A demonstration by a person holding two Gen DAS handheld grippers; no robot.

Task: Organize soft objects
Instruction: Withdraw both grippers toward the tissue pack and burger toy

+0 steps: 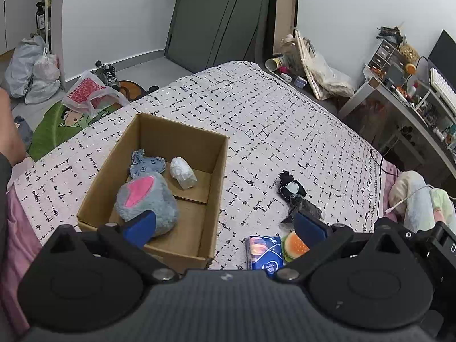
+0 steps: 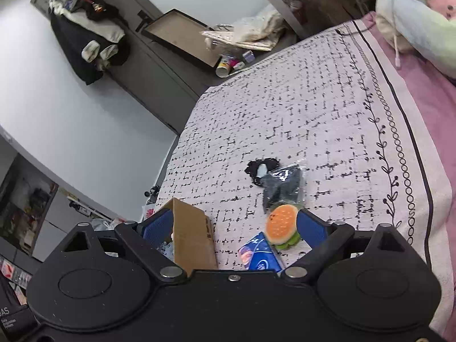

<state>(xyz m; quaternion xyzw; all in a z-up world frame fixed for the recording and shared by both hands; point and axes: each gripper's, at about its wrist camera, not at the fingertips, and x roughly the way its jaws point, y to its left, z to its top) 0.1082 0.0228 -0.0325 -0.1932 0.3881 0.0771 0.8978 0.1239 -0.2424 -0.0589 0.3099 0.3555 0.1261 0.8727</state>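
Note:
An open cardboard box (image 1: 219, 154) lies on the bed. It holds a grey plush with a pink patch (image 1: 145, 202), a blue patterned soft toy (image 1: 146, 164) and a white wrapped bundle (image 1: 183, 173). On the blanket to its right lie a black item in clear wrap (image 1: 293, 193), a burger toy (image 1: 295, 245) and a blue packet (image 1: 263, 252). My left gripper (image 1: 225, 228) is open and empty above the box's near right corner. My right gripper (image 2: 235, 226) is open and empty, with the burger toy (image 2: 280, 223), blue packet (image 2: 260, 253) and box corner (image 2: 191, 236) between its fingers. The black item (image 2: 280, 183) lies beyond.
The bed has a white blanket with black marks (image 1: 285, 114) and a pink sheet (image 2: 427, 105). Pillows and plush (image 2: 421, 20) lie at the head. A desk (image 1: 404, 99) stands to the right. Bags (image 1: 37, 68) and clutter lie on the floor.

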